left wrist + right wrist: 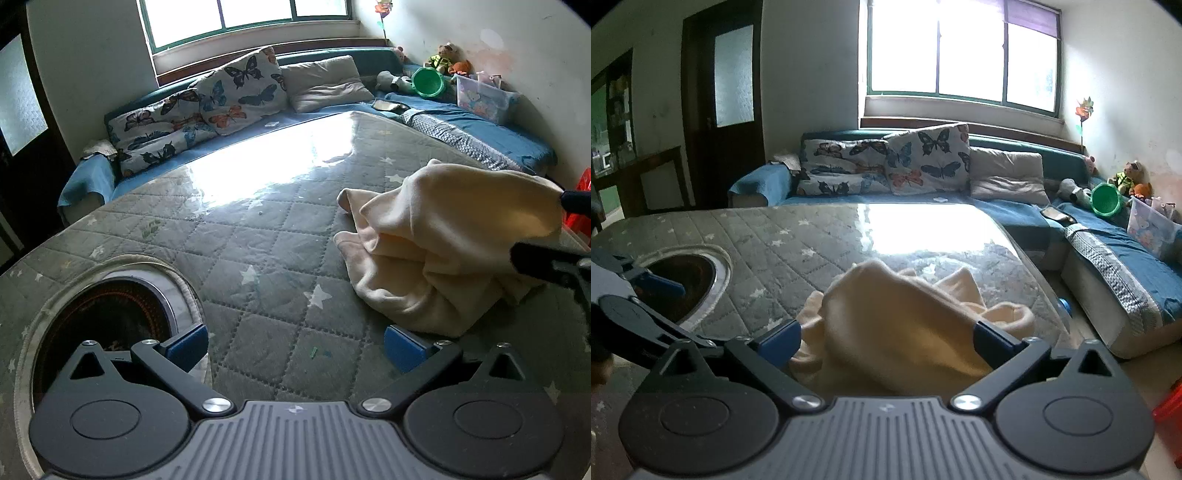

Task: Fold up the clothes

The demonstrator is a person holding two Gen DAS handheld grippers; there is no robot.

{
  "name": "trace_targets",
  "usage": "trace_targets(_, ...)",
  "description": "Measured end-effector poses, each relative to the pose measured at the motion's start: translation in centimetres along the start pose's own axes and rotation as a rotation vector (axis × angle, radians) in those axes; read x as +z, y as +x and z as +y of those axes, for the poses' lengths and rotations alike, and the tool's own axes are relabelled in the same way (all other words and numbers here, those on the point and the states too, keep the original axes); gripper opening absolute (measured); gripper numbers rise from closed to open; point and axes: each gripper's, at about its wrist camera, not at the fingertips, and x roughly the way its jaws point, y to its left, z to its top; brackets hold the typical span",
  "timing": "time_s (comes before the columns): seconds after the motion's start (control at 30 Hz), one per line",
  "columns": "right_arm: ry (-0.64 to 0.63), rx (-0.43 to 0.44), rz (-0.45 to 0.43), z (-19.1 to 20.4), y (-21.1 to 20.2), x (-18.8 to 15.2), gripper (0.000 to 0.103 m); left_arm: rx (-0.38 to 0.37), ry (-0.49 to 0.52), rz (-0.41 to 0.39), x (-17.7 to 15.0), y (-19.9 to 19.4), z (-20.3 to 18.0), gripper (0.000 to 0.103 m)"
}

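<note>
- My left gripper (295, 345) sits bottom centre of the left wrist view, blue pads wide apart, nothing between them, just quilted star-print table cover (258, 229) below.
- Cream garment (443, 243) is crumpled at mid-right of that view, on the cover, its top pulled up toward the right edge.
- Right gripper (886, 341) is at the bottom of the right wrist view, pads spread wide w/ cream cloth bunched between and over them; can't tell if it's actually gripped or only draped.
- Round cutout w/ dark burner (107, 325) is lower left, under my left pad.
- Butterfly cushions (240, 92) on the blue sofa are up top, under the window.
</note>
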Motion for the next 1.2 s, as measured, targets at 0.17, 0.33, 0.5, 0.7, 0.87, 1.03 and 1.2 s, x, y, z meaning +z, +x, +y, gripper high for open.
trace_targets(0.17,-0.014,-0.002,-0.034,-0.3,-0.4,0.8,0.100,0.007,-0.002,0.004,0.1,0.2,0.4,0.103)
trace_targets(0.33,-0.047,0.002,-0.005,-0.6,1.5,1.7,0.091,0.014,-0.009,0.004,0.2,0.2,0.9,0.103)
trace_targets(0.5,-0.042,0.017,0.062,-1.1,4.3,1.7,0.074,0.020,-0.015,-0.001,0.3,0.1,1.4,0.103)
trace_targets(0.7,-0.043,0.081,0.103,-1.0,4.9,0.6,0.030,0.033,-0.033,0.001,0.5,0.0,2.2,0.103)
trace_targets(0.87,-0.115,0.125,0.070,0.1,2.5,-0.3,0.016,0.034,-0.044,-0.012,0.7,-0.4,2.5,0.103)
trace_targets(1.03,-0.237,0.211,0.064,2.5,-0.5,-2.0,0.010,0.029,-0.060,-0.037,1.0,-1.2,3.0,0.103)
trace_targets(1.2,-0.303,0.294,0.123,4.9,-2.1,-4.3,0.010,0.014,-0.072,-0.055,1.3,-1.9,3.1,0.103)
